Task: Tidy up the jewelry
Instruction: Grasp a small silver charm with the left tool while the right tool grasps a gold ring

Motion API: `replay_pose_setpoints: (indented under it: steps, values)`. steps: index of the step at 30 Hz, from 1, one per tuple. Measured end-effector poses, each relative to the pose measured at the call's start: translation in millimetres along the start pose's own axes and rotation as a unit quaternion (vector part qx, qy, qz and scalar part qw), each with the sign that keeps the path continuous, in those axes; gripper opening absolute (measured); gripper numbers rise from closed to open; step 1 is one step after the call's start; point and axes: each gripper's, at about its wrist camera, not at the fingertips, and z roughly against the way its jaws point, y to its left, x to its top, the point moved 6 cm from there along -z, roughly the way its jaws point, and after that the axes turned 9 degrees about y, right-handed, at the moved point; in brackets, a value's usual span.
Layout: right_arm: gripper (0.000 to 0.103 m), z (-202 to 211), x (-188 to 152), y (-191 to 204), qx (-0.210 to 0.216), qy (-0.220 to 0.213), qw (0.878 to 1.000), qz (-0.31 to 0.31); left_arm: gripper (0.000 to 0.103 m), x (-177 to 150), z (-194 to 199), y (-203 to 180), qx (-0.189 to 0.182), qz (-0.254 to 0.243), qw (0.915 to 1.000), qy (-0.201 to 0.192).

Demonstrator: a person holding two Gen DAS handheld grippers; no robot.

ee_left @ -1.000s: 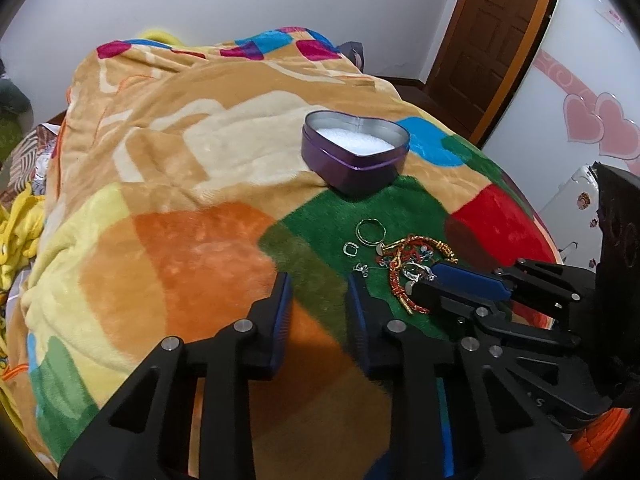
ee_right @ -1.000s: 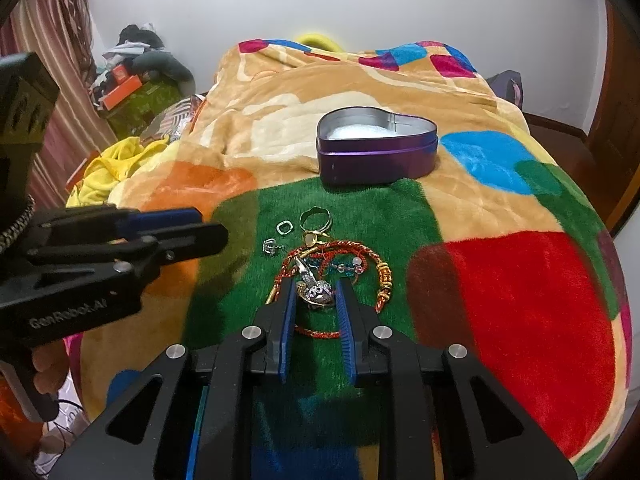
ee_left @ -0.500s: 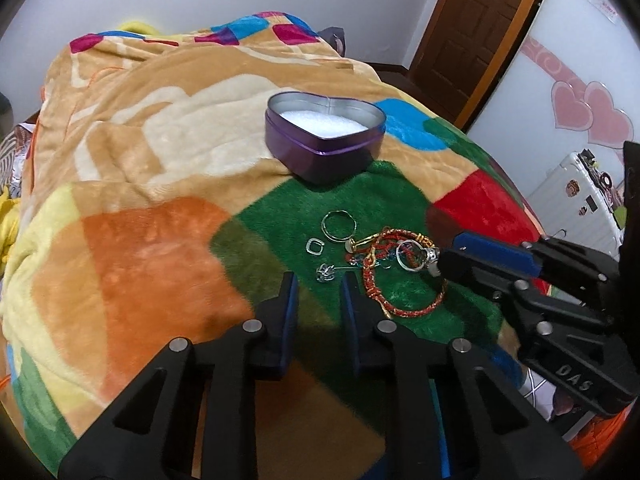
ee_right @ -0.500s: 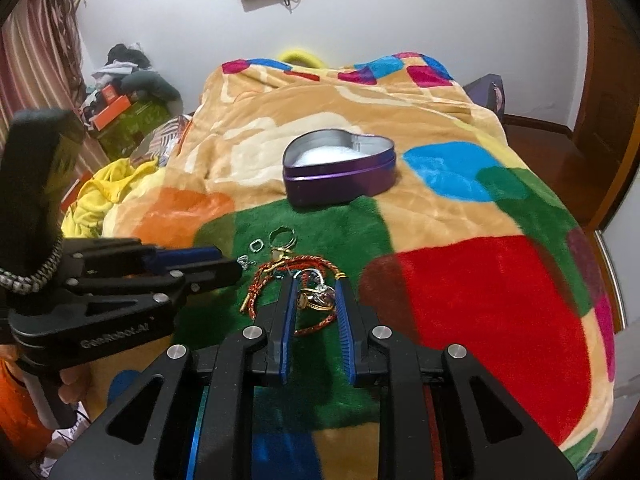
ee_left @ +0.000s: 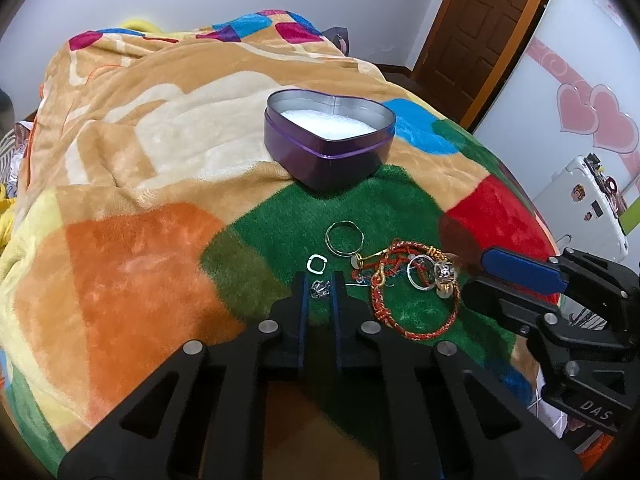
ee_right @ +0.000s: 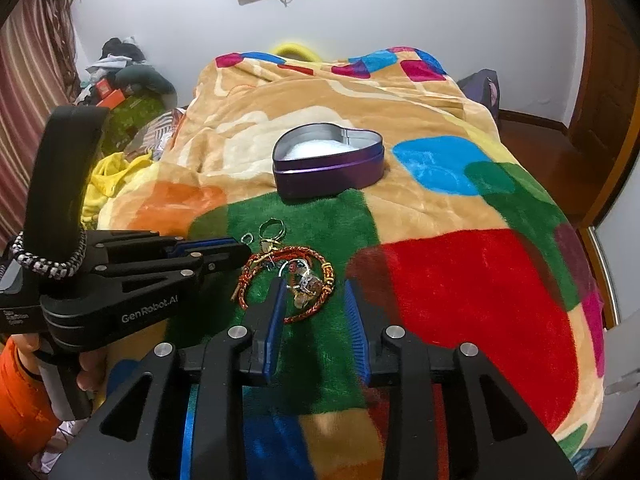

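While both tools hover, one heart tin (ee_left: pixel 330 142) waits.
Left tool (ee_left: pixel 320 286) narrowly brackets an earring (ee_left: pixel 319 289); right tool (ee_right: pixel 314 304) gapes wide over a bracelet (ee_right: pixel 280 280) and two loose rings on the bed's blanket (ee_right: pixel 460 208).

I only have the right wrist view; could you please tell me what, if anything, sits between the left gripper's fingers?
Observer: A small silver charm lies on the blanket, between the tips of the left gripper.
Operator: Thank you. Are the fingers shut on it?
Observer: No, the fingers stand slightly apart, with a gap showing; I cannot tell whether either one touches the charm.
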Motion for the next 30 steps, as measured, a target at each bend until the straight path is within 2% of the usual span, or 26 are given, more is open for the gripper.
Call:
replay_pose_setpoints:
  steps: [13, 17, 19, 23, 30]
  values:
    - [0.027, -21, -2, 4, -0.012, 0.019, 1.000, 0.011, 0.009, -6, 26, 5, 0.002, 0.007, 0.9996, -0.028]
    - [0.027, -22, -3, 5, -0.019, 0.012, 1.000, 0.013, 0.009, -8, 27, 6, 0.006, 0.008, 0.9996, -0.027]
    - [0.021, -20, -3, 5, -0.021, 0.009, 1.000, 0.014, 0.009, -9, 27, 5, 0.006, 0.008, 0.9996, -0.028]
    - [0.017, -14, -3, 3, -0.022, 0.003, 1.000, 0.013, 0.009, -10, 33, 3, 0.007, 0.005, 0.9993, -0.035]
    - [0.017, -3, 1, 5, -0.023, -0.014, 1.000, 0.013, 0.009, -13, 50, 2, 0.010, 0.003, 0.9987, -0.050]
